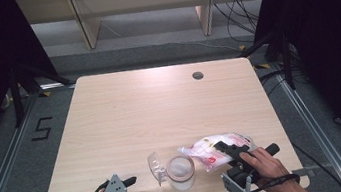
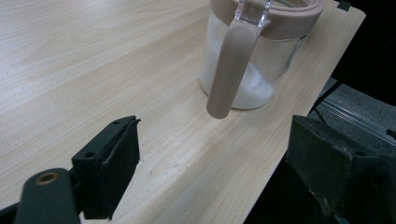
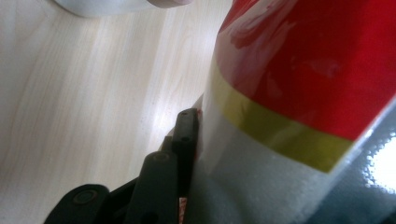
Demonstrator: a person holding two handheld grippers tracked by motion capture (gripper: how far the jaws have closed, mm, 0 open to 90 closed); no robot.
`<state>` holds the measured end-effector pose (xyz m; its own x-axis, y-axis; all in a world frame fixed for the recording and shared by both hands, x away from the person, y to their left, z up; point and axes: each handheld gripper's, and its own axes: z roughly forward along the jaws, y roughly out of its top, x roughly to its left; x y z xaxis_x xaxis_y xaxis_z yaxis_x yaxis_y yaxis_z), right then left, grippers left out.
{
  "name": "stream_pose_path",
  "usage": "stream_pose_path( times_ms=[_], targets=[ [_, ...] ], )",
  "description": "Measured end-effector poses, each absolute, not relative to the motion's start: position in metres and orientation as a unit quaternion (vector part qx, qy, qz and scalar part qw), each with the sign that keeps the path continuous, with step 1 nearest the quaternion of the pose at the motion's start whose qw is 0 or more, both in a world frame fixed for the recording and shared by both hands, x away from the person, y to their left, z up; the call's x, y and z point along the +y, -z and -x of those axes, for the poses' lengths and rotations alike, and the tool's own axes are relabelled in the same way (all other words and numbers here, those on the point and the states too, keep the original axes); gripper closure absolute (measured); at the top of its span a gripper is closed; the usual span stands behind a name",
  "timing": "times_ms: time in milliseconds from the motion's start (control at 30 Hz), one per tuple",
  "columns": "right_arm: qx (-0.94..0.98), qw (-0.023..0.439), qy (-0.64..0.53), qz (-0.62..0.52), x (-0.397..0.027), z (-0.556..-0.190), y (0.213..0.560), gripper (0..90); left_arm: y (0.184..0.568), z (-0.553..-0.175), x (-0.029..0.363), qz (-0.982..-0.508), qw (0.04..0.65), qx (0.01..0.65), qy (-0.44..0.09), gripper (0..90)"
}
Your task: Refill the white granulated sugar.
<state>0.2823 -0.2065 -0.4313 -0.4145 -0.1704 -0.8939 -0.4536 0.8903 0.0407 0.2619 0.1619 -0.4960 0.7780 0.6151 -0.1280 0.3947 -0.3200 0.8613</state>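
The right gripper (image 1: 227,149) grips a plastic bag (image 1: 219,149) of white grains with red and yellow print; in the right gripper view 1 black jaw presses flat against the bag's side, and the bag hides the other jaw. The bag lies on the table (image 1: 125,112) near its front edge, at about 4 o'clock from the table's middle, with its neck pointing toward 9 o'clock. Just beside that neck, at the bag's 8 o'clock, stands a glass jar (image 1: 181,172) with a pink rim, partly filled with white grains. Its clear lid (image 1: 156,167) is swung open at the jar's 9 o'clock, and in the left gripper view a pink handle (image 2: 229,70) hangs down the jar's side. The left gripper (image 1: 139,191) sits at the front edge, at the jar's 8 o'clock, well apart from it. Its 2 jaws stand wide and released, with nothing but bare table between them.
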Motion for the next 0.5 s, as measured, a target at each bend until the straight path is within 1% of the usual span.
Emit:
stream_pose_path(
  times_ms=[100,167,267,367,400,433,467,500],
  targets=[
    [0.832,0.505,-0.145,0.175,-0.206,-0.285,0.434,70.1,0.497,-0.262,0.161,-0.802,0.496,0.314,-0.111,16.8],
    [0.829,0.512,-0.139,0.175,-0.205,-0.287,0.433,70.3,0.496,-0.262,0.162,-0.805,0.491,0.314,-0.112,16.8],
    [0.839,0.502,-0.165,0.128,-0.208,-0.289,0.437,70.3,0.496,-0.262,0.162,-0.805,0.491,0.314,-0.112,16.8],
    [0.840,0.498,-0.176,0.125,-0.209,-0.293,0.436,70.5,0.496,-0.261,0.162,-0.803,0.494,0.315,-0.110,16.8],
    [0.844,0.493,-0.185,0.100,-0.210,-0.292,0.440,70.5,0.496,-0.261,0.162,-0.803,0.494,0.315,-0.109,16.8],
    [0.846,0.489,-0.186,0.097,-0.209,-0.292,0.441,70.7,0.496,-0.262,0.162,-0.804,0.492,0.314,-0.110,16.8],
    [0.840,0.495,-0.175,0.134,-0.208,-0.296,0.437,70.8,0.496,-0.262,0.162,-0.805,0.491,0.313,-0.110,16.8],
    [0.848,0.484,-0.192,0.096,-0.210,-0.295,0.441,70.8,0.496,-0.262,0.162,-0.806,0.491,0.313,-0.110,16.8]
  ],
)
